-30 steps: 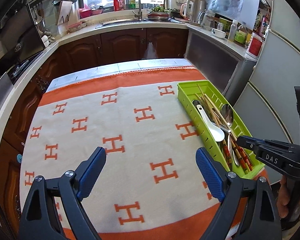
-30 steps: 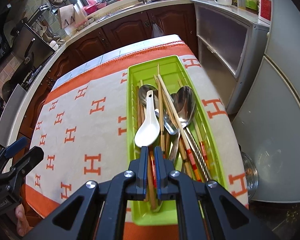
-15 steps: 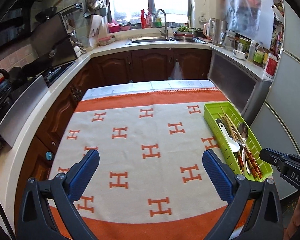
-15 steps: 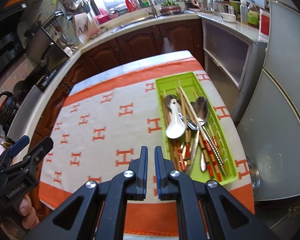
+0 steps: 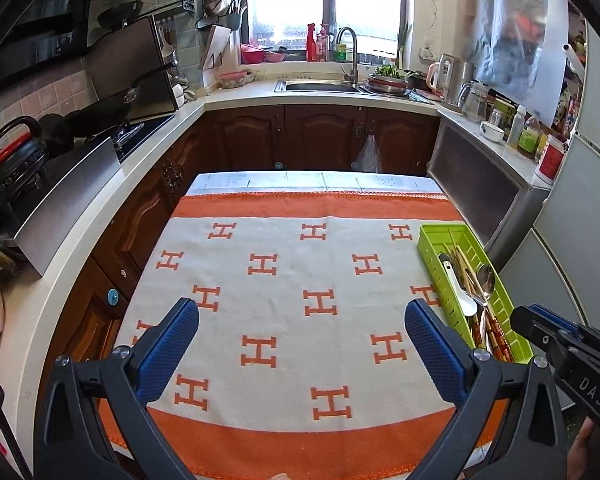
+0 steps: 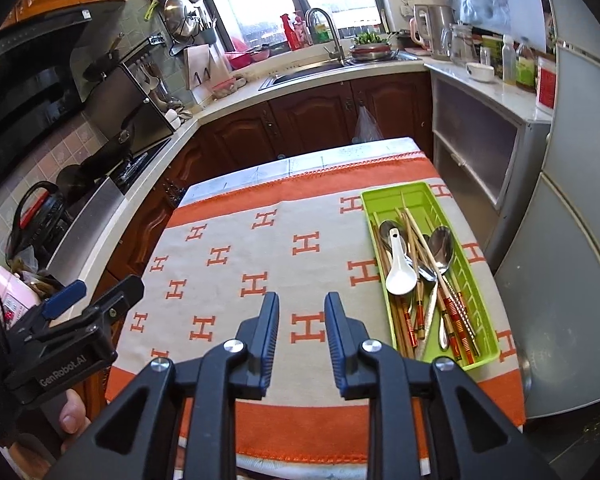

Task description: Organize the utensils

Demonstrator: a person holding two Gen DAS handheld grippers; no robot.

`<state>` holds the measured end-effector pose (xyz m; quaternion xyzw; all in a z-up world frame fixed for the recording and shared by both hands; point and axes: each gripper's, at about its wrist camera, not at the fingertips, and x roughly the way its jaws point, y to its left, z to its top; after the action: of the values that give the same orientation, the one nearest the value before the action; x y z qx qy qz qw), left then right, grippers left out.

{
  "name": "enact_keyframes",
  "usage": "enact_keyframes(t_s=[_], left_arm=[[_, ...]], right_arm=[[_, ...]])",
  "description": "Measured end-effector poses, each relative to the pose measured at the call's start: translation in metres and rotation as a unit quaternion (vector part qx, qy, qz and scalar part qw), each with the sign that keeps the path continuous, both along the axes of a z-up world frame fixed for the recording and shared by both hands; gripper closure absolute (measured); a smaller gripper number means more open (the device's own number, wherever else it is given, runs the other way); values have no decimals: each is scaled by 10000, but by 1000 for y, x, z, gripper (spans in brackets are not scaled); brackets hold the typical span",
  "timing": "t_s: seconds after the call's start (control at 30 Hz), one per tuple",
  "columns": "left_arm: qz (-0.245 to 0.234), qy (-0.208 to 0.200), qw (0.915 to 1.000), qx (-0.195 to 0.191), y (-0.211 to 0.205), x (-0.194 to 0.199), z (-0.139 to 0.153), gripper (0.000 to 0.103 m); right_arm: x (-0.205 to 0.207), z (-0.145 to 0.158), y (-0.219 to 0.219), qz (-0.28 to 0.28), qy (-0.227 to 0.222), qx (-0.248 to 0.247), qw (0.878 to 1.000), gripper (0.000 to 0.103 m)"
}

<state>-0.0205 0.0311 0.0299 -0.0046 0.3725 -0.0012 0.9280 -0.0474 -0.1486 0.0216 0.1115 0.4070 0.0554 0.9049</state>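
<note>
Holding both tools back, empty, above the bench's near edge.

Your left gripper (image 5: 302,334) has its fingers spread wide; the right gripper (image 6: 302,330) has parted from clenched a second ago, grasping nothing. Both have pulled up and away from the green tray (image 6: 478,308) (right side of the orange-and-white cloth (image 6: 260,248)), where white ceramic spoon (image 6: 400,270), metal spoons (image 6: 442,248) and chopsticks (image 6: 414,236) lie together, apparently sorted.

Most of the worktop (image 5: 300,178) is just bare orange-and-cream cloth (image 5: 284,312), so there's loads of room to swing in from the left and middle. The only thing in the way is the green tray (image 6: 410,196) along the right edge, crammed with spoons (image 6: 441,249) and chopsticks (image 6: 416,236) lying crisscross. A fridge (image 6: 572,240) stands right beside that edge.
</note>
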Motion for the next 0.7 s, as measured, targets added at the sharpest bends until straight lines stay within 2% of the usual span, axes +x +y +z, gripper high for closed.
enact_keyframes(t_s=[0.17, 0.7], left_arm=[[-51, -4, 10000, -33, -1, 0, -1, 1], [-153, 112, 9998, 118, -9, 7, -7, 1]], right_arm=[[3, -3, 9, 19, 39, -178, 9998, 79], [6, -8, 16, 96, 76, -162, 9998, 79]])
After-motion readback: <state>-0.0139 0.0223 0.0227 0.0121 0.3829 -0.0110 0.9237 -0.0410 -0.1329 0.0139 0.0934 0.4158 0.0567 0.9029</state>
